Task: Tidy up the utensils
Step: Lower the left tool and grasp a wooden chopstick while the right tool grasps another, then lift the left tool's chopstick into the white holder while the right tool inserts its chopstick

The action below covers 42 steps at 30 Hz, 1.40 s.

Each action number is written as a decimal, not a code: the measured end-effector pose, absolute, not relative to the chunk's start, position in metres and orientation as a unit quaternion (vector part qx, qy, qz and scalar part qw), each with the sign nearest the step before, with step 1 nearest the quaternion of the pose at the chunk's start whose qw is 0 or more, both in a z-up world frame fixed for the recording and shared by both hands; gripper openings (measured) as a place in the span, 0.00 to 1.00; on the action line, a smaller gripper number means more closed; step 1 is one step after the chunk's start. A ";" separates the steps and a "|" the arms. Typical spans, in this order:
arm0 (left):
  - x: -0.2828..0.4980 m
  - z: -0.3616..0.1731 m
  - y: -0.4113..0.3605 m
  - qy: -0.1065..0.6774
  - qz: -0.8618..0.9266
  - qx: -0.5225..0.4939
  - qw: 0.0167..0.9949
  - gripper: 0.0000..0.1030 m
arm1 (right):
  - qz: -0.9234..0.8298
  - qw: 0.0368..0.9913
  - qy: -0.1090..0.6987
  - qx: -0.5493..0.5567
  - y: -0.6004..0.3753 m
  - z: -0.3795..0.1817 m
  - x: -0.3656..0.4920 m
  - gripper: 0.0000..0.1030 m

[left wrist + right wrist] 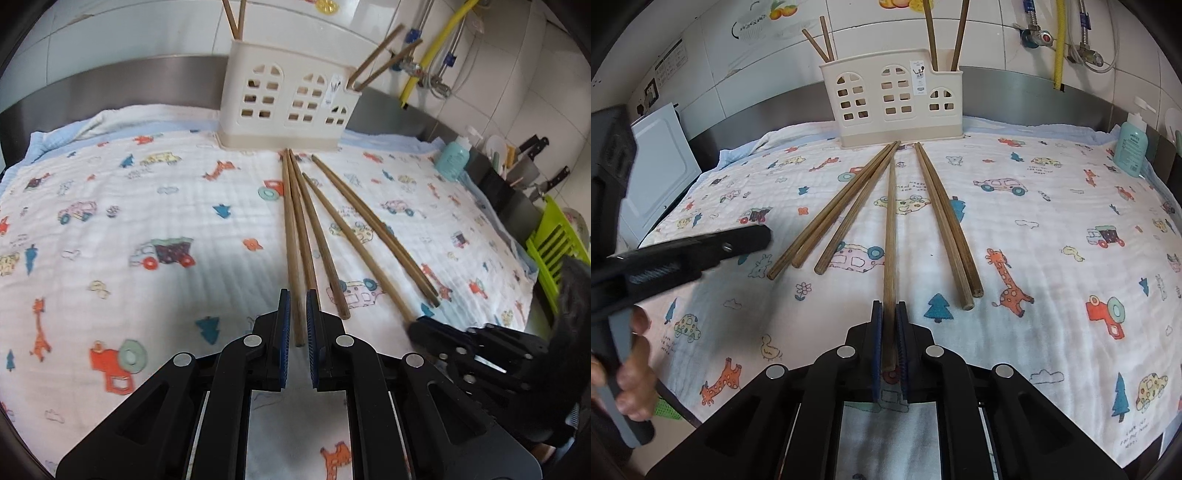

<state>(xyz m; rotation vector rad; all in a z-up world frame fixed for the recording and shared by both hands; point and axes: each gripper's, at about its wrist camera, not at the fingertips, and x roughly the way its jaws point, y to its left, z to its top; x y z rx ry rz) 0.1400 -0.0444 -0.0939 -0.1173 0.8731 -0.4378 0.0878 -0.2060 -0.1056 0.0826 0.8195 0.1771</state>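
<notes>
Your right gripper clamped on one chopstick, frame middle. Your left gripper squeezed together over leftmost chopstick. Lift crooked, stick may slip, miss holder up top.

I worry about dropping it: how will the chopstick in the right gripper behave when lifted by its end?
The chopstick looks like stiff wood, so it should not bend. Gripped at one end by the right gripper, it may droop or pivot. Round, so probably rolls if dropped.

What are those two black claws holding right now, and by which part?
The right gripper pinches one wooden chopstick near its thick near end. The left gripper straddles another chopstick; a grip cannot be told.
</notes>
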 end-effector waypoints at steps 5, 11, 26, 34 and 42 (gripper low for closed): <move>0.147 -0.101 -0.051 0.425 -0.209 -0.056 0.879 0.09 | 0.085 0.918 0.386 0.038 -0.211 -0.096 0.081 0.07; 0.152 -0.105 -0.055 0.428 -0.203 -0.049 0.879 0.09 | 0.087 0.927 0.363 0.037 -0.215 -0.078 0.076 0.07; 0.164 -0.109 -0.067 0.438 -0.177 -0.036 0.881 0.07 | 0.093 0.944 0.316 0.020 -0.219 -0.038 0.067 0.07; 0.164 -0.108 -0.068 0.437 -0.175 -0.031 0.882 0.06 | 0.096 0.951 0.293 0.013 -0.224 -0.013 0.068 0.07; 0.159 -0.079 -0.049 0.402 -0.177 -0.040 0.898 0.05 | 0.106 0.957 0.270 0.005 -0.228 0.014 0.071 0.07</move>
